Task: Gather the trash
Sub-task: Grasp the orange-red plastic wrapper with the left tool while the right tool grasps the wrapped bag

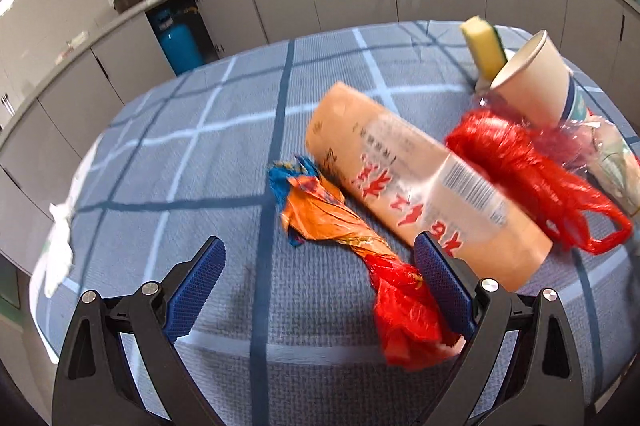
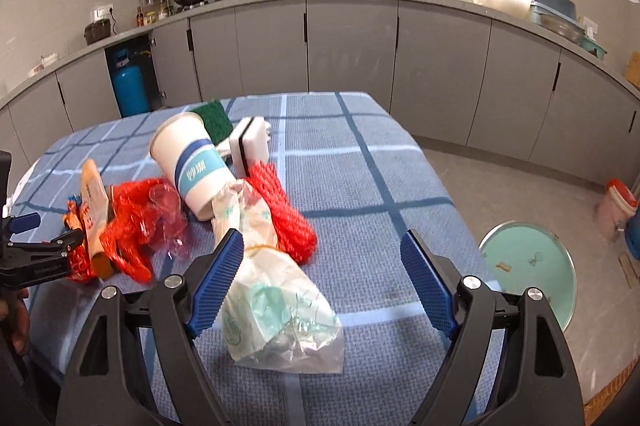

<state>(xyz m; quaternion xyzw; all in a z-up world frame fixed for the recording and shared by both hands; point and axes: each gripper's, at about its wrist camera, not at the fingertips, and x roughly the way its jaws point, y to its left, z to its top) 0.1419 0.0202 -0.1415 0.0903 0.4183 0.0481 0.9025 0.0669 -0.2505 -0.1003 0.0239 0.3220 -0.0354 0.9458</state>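
Note:
Trash lies on a blue checked tablecloth. My left gripper is open, its jaws astride a twisted orange and red plastic wrapper. Beside it lie a long peach packet, a red plastic bag and a tipped paper cup. My right gripper is open over the cloth, with a clear crumpled plastic bag against its left finger. The cup, a red net and the red bag lie beyond.
A yellow sponge and a white sponge lie behind the cup. A white tissue sits at the table's left edge. A teal round bin stands on the floor to the right. Grey kitchen cabinets run behind.

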